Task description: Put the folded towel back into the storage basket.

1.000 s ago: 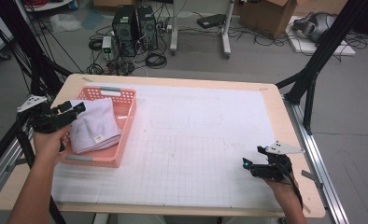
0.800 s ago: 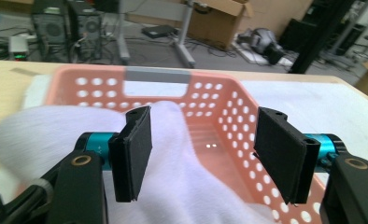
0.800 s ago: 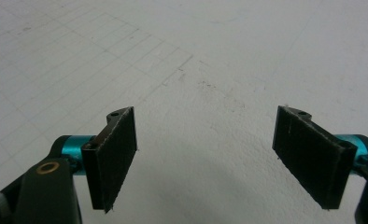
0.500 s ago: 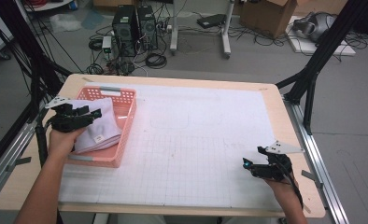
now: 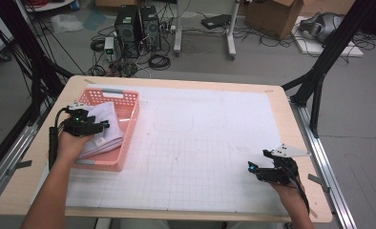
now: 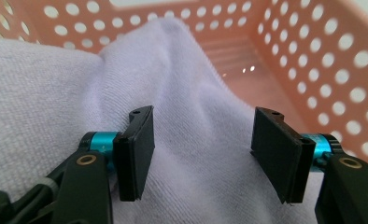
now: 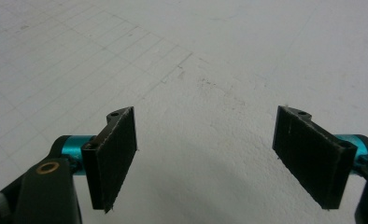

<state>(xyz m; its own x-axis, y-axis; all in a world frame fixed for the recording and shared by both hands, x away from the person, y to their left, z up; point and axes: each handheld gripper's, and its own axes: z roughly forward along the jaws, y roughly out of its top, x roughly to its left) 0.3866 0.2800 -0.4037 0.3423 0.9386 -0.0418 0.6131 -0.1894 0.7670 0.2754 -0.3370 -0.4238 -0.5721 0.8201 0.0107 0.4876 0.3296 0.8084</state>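
Towel edges cropped, basket floor half-covered — blurred

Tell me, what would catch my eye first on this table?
Probably the pink basket at the table's left edge, with a pale folded cloth inside. The left gripper is down over that cloth; its jaws have just been closing, a fold rising between them, though the pads do not press on it. The right gripper rests open over the bare gridded sheet near the right front corner.
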